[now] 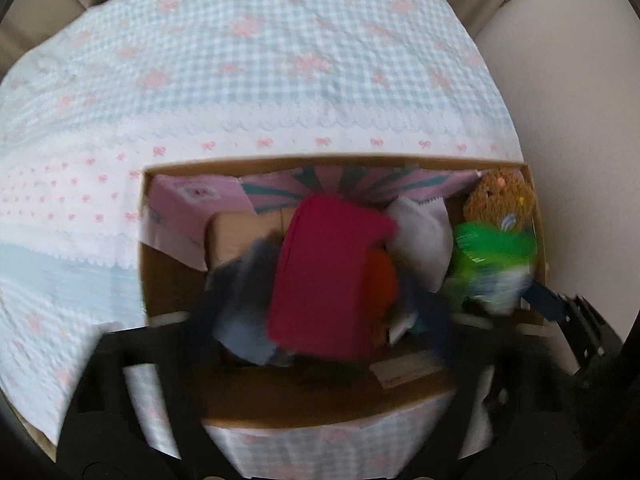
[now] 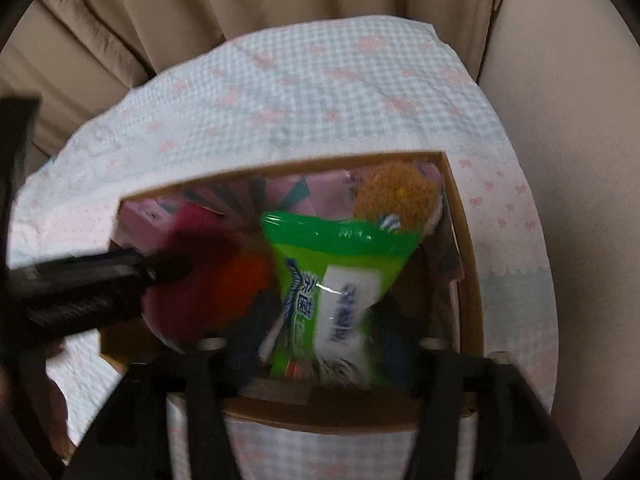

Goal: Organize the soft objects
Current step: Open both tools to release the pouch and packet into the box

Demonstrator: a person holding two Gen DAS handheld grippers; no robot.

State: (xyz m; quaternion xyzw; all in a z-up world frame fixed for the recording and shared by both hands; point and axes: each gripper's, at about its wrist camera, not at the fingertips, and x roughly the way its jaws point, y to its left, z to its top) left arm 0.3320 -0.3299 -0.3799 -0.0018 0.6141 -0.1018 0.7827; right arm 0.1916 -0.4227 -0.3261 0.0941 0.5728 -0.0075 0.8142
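Broadly, a blue-and-white checked cloth (image 1: 280,60) with pink bows covers the surface, with beige curtains (image 2: 240,8) behind it. On the cloth sits an open cardboard box (image 1: 168,280), its near wall close under both cameras.

Inside the box, pink packaging (image 1: 192,196) lines the far side and the left corner. A crimson felt piece (image 1: 324,276) hangs over the middle of the box, with grey-blue fabric (image 1: 244,320) at its left and something orange (image 1: 384,284) at its right; all three are motion-blurred. The left gripper (image 1: 320,360) has its fingers either side of this bundle, and the crimson piece appears pinched between them, though blur hides the contact. A white pouch (image 1: 420,236) lies just right of the crimson piece.

The green wet-wipes pack (image 2: 336,296) stands tilted in the right half of the box, its lower end between the fingers of the right gripper (image 2: 320,364), which appear clamped on it. A brown fuzzy plush toy (image 2: 400,196) sits in the far right corner, touching the top edge of the pack. In the right wrist view the left gripper reaches in from the left, its tip against the crimson piece.
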